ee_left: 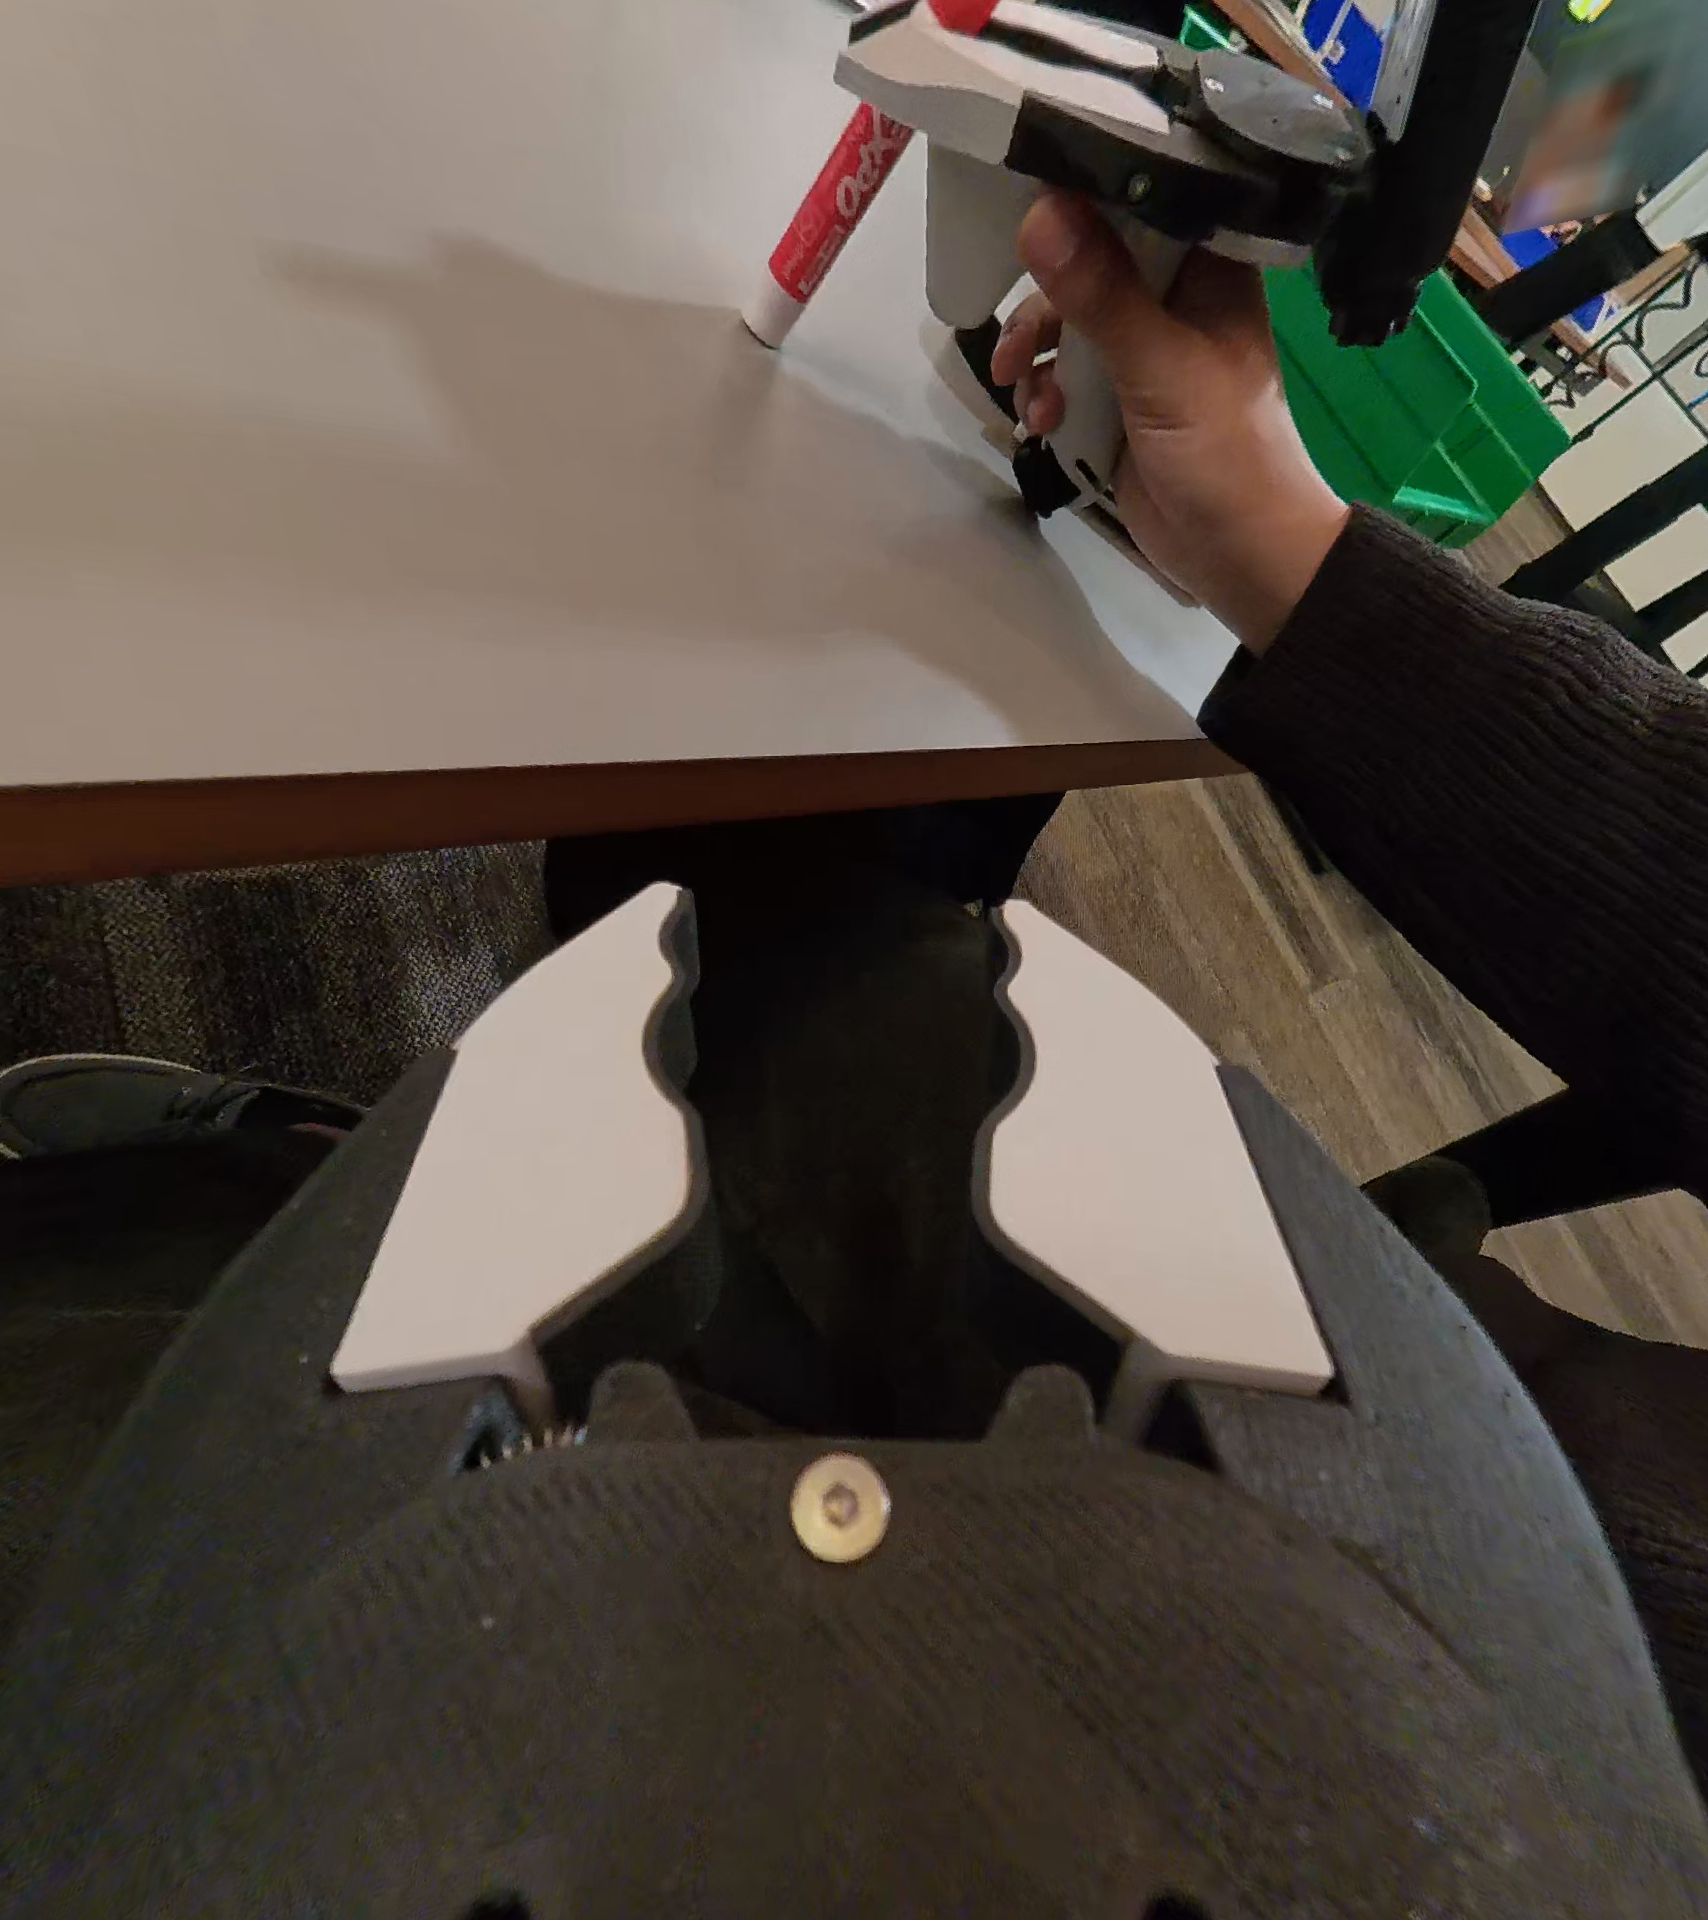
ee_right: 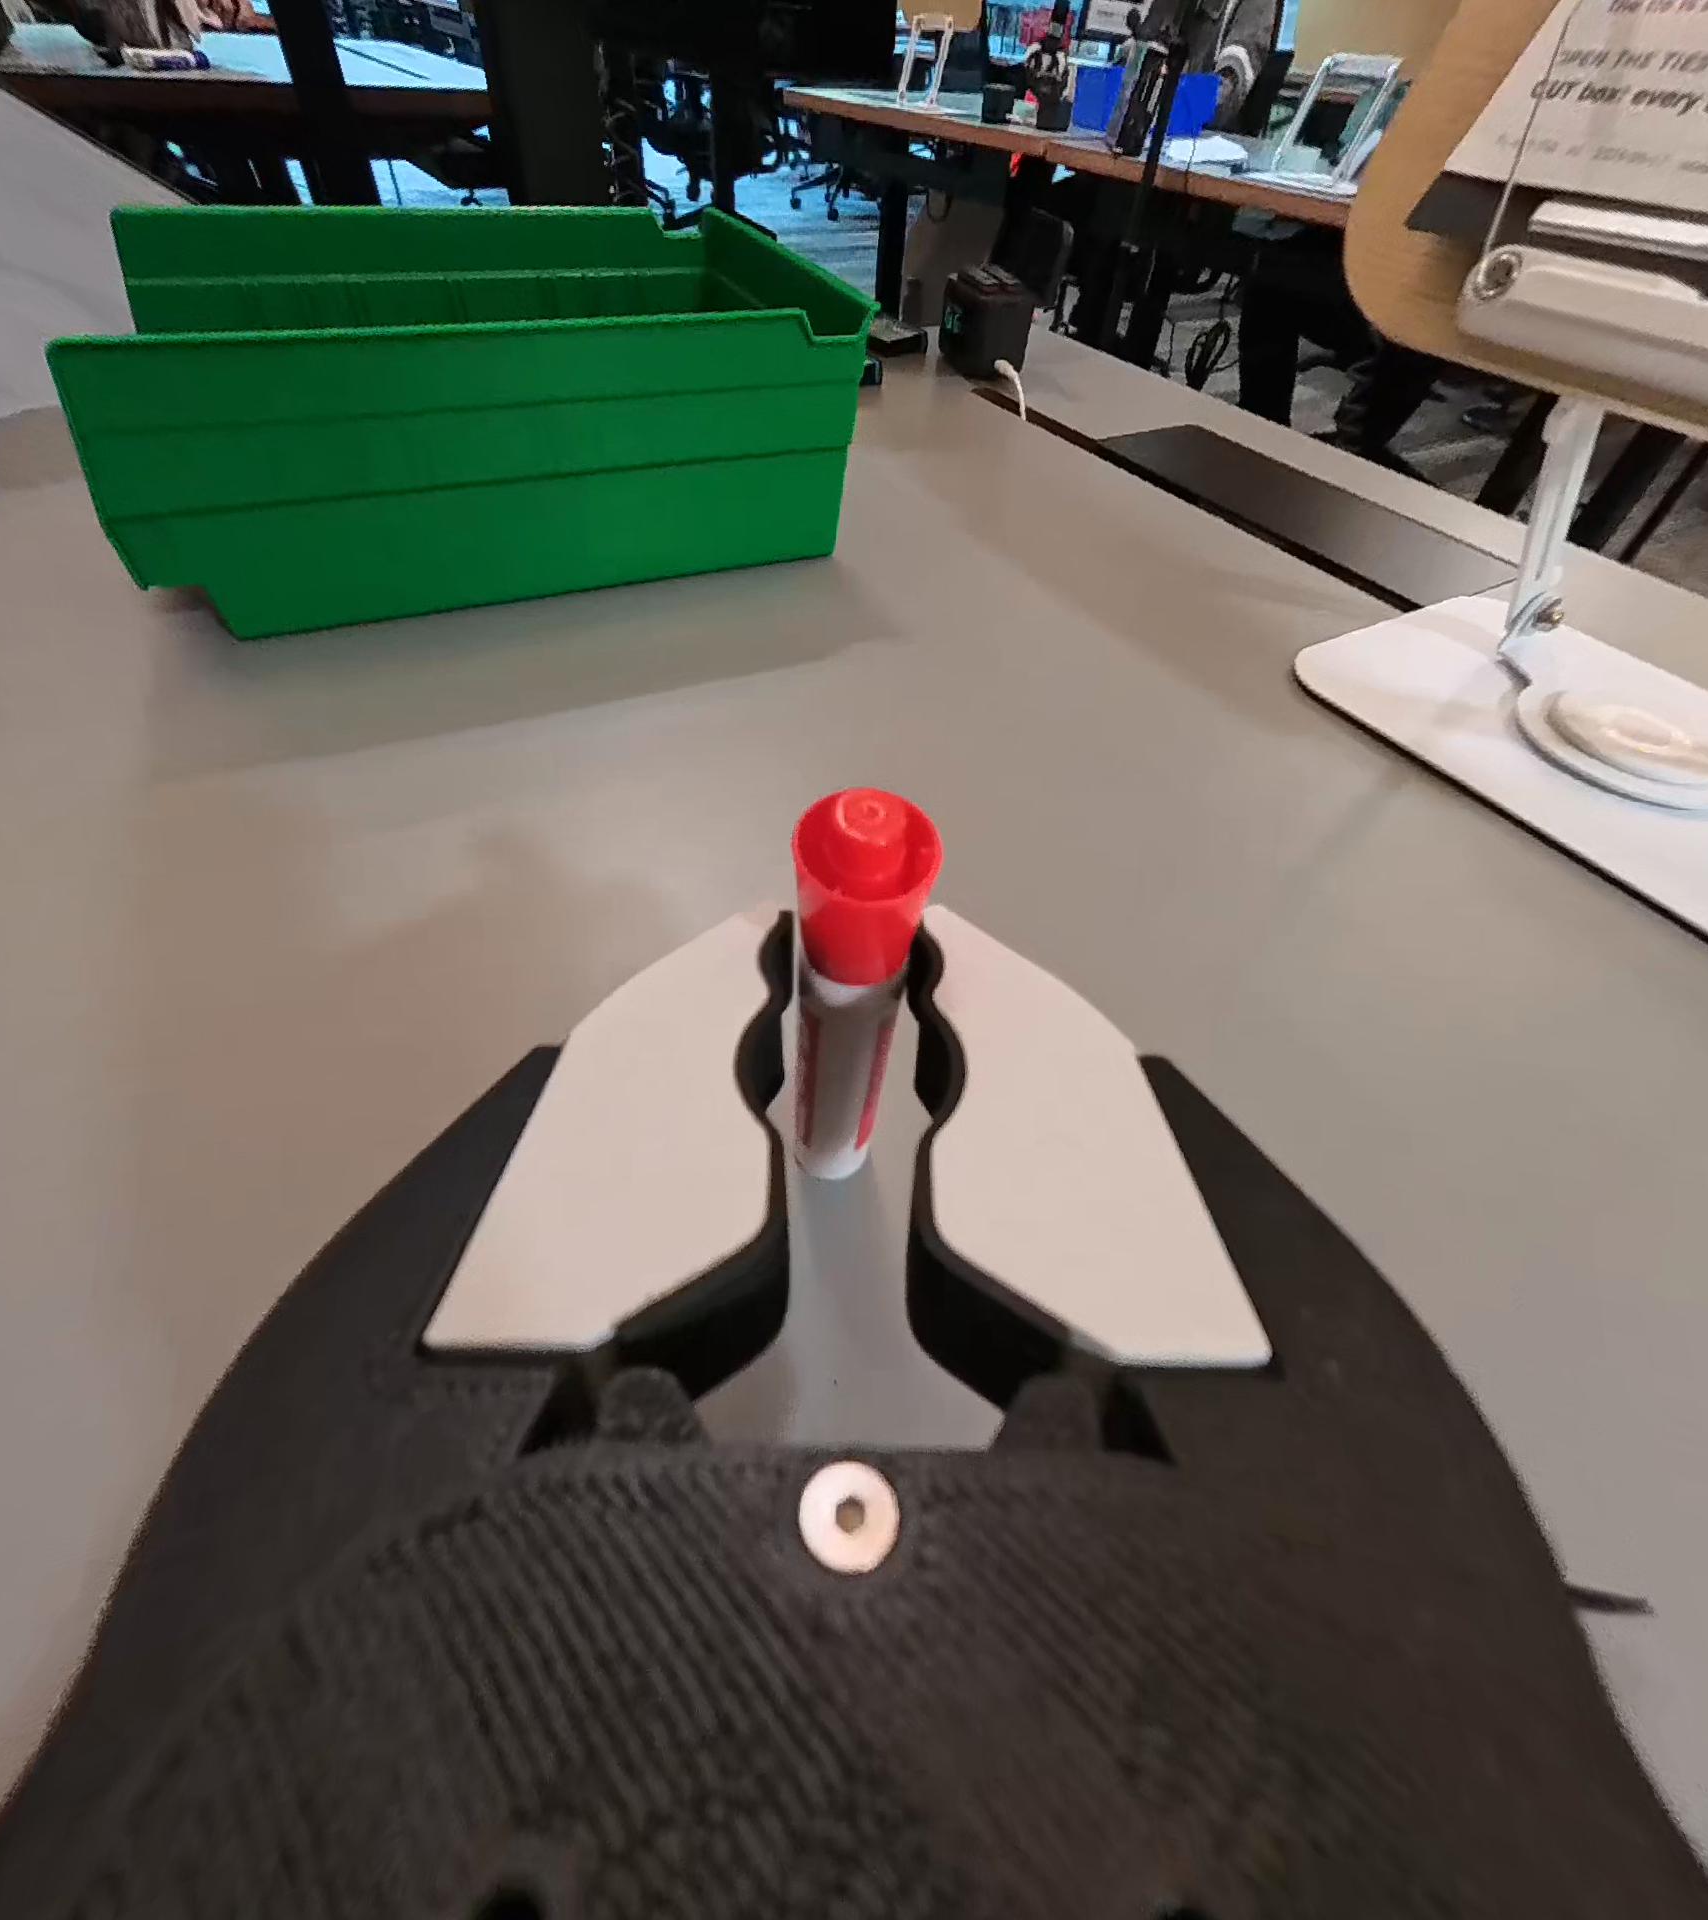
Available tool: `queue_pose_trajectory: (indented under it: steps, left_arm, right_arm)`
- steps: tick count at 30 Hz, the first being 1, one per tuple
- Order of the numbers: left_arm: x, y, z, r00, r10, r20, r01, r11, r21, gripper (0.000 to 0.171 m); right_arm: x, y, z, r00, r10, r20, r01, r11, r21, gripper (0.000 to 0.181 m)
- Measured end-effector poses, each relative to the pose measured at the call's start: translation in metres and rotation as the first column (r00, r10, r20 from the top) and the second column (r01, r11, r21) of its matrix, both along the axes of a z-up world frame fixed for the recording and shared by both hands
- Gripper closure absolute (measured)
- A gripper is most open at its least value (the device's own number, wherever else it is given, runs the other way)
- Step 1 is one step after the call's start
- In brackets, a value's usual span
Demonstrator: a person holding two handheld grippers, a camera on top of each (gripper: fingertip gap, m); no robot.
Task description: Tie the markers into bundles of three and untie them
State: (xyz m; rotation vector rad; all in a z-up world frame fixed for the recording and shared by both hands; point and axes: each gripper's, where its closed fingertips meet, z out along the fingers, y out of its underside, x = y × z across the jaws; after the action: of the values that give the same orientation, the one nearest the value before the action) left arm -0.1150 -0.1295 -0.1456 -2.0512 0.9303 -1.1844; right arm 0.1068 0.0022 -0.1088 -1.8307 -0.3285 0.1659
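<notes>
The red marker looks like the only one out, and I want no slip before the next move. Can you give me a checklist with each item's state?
1. Right gripper shut on the red marker: ok.
2. Marker's white end resting on the grey table, marker tilted: ok.
3. Left gripper free to help: ok, open and empty, but held below the table edge.
4. Three markers at hand for a bundle: not ok, only one shows.
5. A tie in view: not ok, none shows.
6. Contents of the green bins: cannot tell, insides hidden.
</notes>
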Motion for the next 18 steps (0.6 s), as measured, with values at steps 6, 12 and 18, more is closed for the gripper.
queue_pose_trajectory:
  steps: [6, 12, 18]
  left_arm:
    - [0.002, -0.004, -0.005, 1.000, -0.017, -0.027, 0.017, 1.000, 0.007, 0.117]
    - [0.001, -0.003, -0.007, 0.999, -0.013, -0.031, 0.013, 1.000, 0.000, 0.117]
    - [0.002, -0.005, -0.007, 0.999, -0.023, -0.036, 0.023, 1.000, 0.004, 0.117]
  right_arm:
    - [-0.002, 0.002, 0.005, 1.000, -0.004, 0.007, 0.004, 1.000, 0.011, 0.160]
    - [-0.011, 0.006, 0.006, 0.999, 0.016, 0.032, -0.016, 1.000, 0.003, 0.166]
    - [-0.020, 0.005, 0.009, 0.999, 0.037, 0.037, -0.034, 0.997, -0.065, 0.168]
